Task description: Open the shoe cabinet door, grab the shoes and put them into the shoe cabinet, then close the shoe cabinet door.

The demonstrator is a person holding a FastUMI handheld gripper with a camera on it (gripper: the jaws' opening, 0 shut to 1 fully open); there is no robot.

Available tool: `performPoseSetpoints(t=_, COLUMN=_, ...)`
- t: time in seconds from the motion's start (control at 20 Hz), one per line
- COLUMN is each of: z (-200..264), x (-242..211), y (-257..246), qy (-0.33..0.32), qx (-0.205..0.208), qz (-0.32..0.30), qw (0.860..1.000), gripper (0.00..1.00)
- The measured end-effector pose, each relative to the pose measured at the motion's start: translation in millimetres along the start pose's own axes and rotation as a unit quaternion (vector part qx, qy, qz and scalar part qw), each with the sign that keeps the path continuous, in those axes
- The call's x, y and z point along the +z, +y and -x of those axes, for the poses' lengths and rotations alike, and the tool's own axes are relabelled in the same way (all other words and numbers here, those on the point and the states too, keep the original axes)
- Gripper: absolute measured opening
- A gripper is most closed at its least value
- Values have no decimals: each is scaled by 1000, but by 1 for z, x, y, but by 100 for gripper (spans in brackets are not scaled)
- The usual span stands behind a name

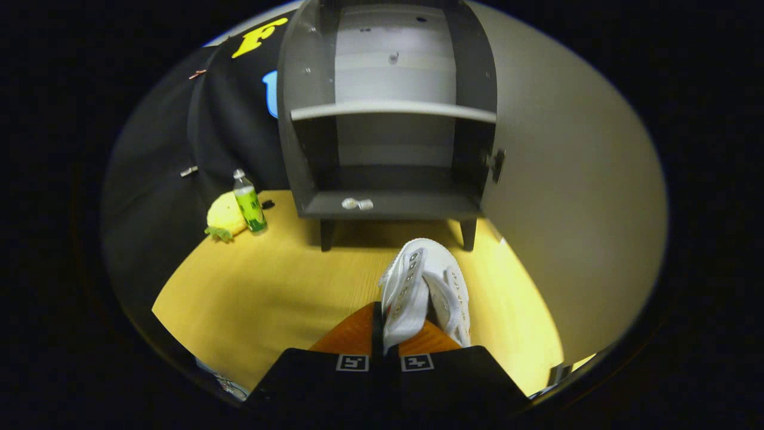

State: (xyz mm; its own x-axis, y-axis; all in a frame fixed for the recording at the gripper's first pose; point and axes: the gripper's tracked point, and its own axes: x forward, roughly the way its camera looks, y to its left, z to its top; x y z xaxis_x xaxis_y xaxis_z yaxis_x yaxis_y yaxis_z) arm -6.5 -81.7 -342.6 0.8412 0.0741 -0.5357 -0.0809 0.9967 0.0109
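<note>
Between nearly closed fingers [387, 334] | white shoes [425, 286] pinched | cabinet door [567, 197] open

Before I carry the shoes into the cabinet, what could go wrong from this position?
1. The claw pinches the white shoes only at one end, so the long free part may swing or slip out.
2. A small white object lies on the bottom shelf's front edge; the shoes could push it off.
3. The shelf above leaves a low opening in the cabinet, and the open door stands close on the right; the shoes may bump either one.
</note>
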Motion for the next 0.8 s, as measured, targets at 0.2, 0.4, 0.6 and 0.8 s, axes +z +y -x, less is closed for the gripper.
performPoseSetpoints(t=0.2, z=46, x=70, y=-1, qy=-55, qx=16, qz=29, qw=998, gripper=5)
performPoseSetpoints(t=0.4, z=64, x=122, y=-4, qy=-87, qx=11, qz=31, qw=996, gripper=5)
performPoseSetpoints(t=0.6, z=53, x=163, y=2, qy=-87, qx=-9, qz=28, qw=996, gripper=5)
performPoseSetpoints(t=0.8, z=26, x=206, y=13, qy=-95, qx=-28, qz=15, qw=995, gripper=5)
